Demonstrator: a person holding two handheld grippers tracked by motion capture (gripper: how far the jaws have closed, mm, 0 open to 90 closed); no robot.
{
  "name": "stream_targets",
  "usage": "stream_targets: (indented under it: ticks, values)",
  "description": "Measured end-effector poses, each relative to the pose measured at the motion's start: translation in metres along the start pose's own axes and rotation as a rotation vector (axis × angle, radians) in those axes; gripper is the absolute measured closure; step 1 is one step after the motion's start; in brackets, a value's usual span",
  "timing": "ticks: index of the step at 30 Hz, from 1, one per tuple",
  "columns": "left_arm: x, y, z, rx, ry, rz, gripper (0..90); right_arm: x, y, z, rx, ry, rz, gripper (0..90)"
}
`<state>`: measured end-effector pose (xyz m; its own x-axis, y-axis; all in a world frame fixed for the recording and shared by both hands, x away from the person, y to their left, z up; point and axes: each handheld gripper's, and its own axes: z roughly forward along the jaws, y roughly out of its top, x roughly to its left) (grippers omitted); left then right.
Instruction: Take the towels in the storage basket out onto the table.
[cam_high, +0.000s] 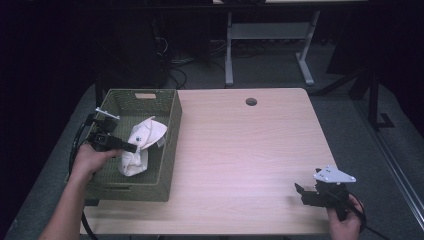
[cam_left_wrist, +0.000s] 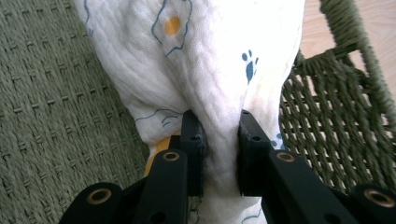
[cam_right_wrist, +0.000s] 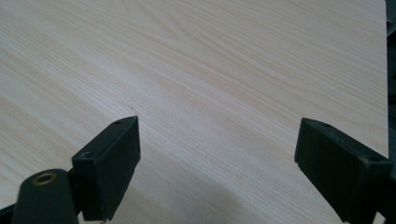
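The light wooden rectangular table (cam_high: 250, 150) is carrying a deep olive-green woven basket (cam_high: 170, 150) at its left edge, and inside that basket a white quilted cloth printed with blue paw marks and orange dots (cam_high: 142, 142) is lying bunched against the right wall. The step in hand looks like lifting this cloth out of the basket; to do it well, the pull should probably be going straight up until the hanging fabric is clearing the rim, since a sideways drag could be snagging the loose weave or tipping the basket, and the grip is biting only one fold, so a slow rise seems wise. The left gripper (cam_high: 131, 148) is reaching down into the basket from its left side, the forearm coming in from the bottom left with the hand wrapped round the handle; in the left gripper view its jaws are pressing close together with a thick pleat of the cloth (cam_left_wrist: 219, 140) pinched between them. The right gripper (cam_high: 300, 192) is resting low near the table's front right corner, pointing left, its jaws standing wide apart over bare wood and holding nothing.
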<state>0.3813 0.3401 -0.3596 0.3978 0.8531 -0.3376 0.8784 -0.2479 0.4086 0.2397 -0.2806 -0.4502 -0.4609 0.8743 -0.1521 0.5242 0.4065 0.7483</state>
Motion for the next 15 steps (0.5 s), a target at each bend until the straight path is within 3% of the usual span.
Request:
stream_targets:
  ticks: [15]
  values:
    - [-0.002, -0.002, -0.022, -0.086, -0.033, -0.006, 75.6, 0.0, 0.0, 0.0, -0.001, 0.0, 0.006, 13.9]
